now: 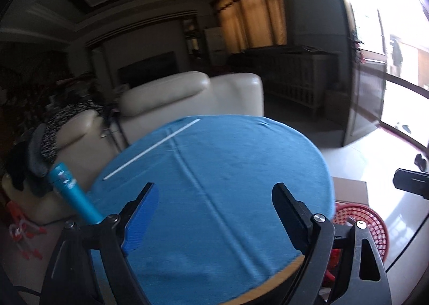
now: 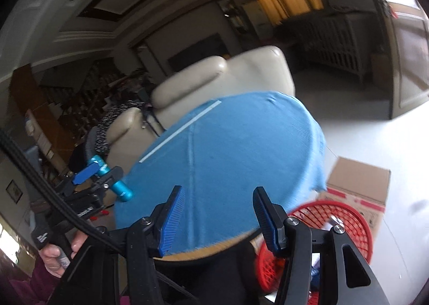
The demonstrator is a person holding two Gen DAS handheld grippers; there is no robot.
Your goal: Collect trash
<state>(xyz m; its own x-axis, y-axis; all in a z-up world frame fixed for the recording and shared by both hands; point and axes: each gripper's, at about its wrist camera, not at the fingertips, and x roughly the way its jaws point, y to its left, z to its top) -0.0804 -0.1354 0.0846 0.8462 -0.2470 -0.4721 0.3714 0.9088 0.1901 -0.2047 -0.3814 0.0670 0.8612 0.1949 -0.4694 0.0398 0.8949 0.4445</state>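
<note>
Both grippers hover over the near edge of a round surface (image 1: 219,171) draped in a blue cloth. The left gripper (image 1: 214,197) has its jaws spread wide with nothing between them, and the right gripper (image 2: 218,197) likewise holds its jaws apart and empty. A thin white strip (image 1: 151,149) lies flat on the cloth toward ten o'clock, near the far rim. Down at four o'clock, on the floor beside the surface, sits a red mesh basket (image 2: 348,214) with a cardboard box (image 2: 359,184) just behind it.
</note>
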